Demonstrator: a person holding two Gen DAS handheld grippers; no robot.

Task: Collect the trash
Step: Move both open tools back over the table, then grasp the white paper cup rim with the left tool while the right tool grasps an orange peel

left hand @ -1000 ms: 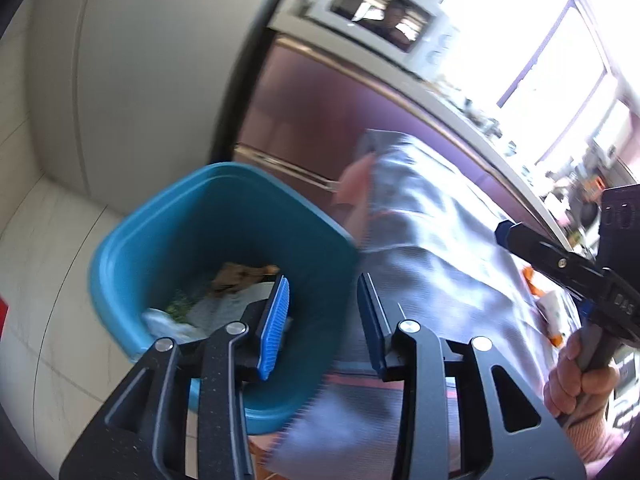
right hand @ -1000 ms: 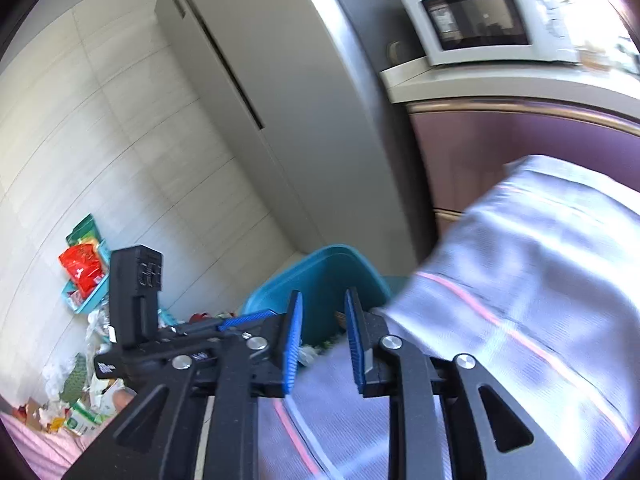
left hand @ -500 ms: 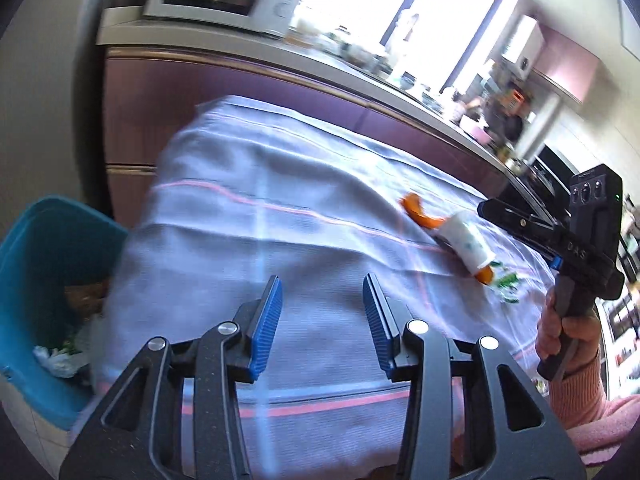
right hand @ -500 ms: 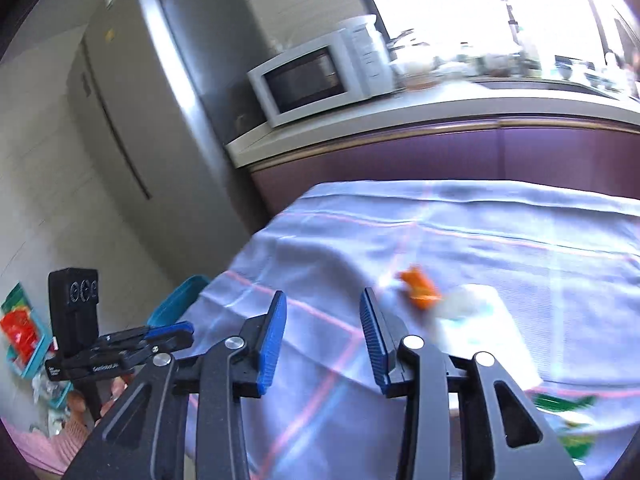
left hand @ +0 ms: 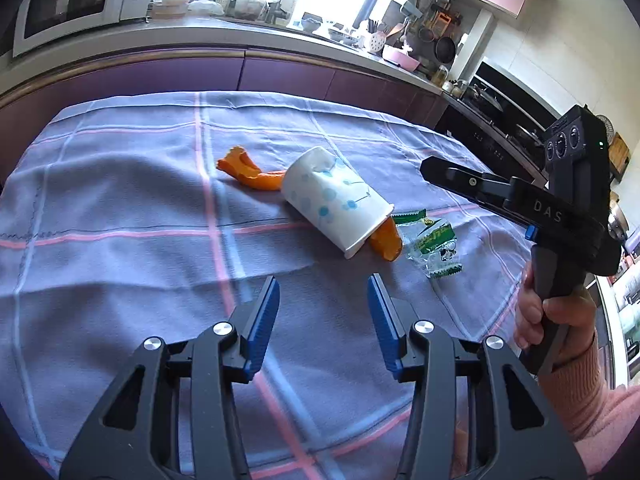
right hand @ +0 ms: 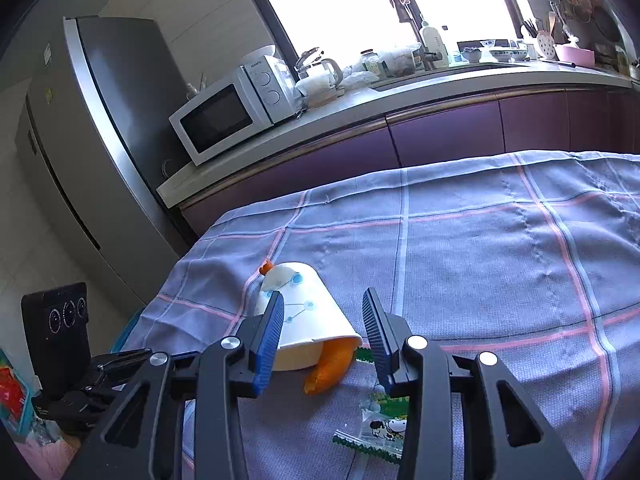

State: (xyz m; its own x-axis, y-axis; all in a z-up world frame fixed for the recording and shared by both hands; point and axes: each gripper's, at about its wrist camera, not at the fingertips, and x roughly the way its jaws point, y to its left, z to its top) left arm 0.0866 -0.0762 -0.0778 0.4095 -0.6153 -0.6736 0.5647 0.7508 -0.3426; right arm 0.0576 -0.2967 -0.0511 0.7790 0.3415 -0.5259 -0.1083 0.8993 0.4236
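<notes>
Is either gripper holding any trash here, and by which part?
Nothing is held. The left gripper, jaws opening, is empty over the cloth; the right gripper stands open, short of the cup.

left tongs (left hand: 323, 312): jaws opening, empty | right tongs (right hand: 323, 334): jaws apart, tilted down, gripping nothing
</notes>
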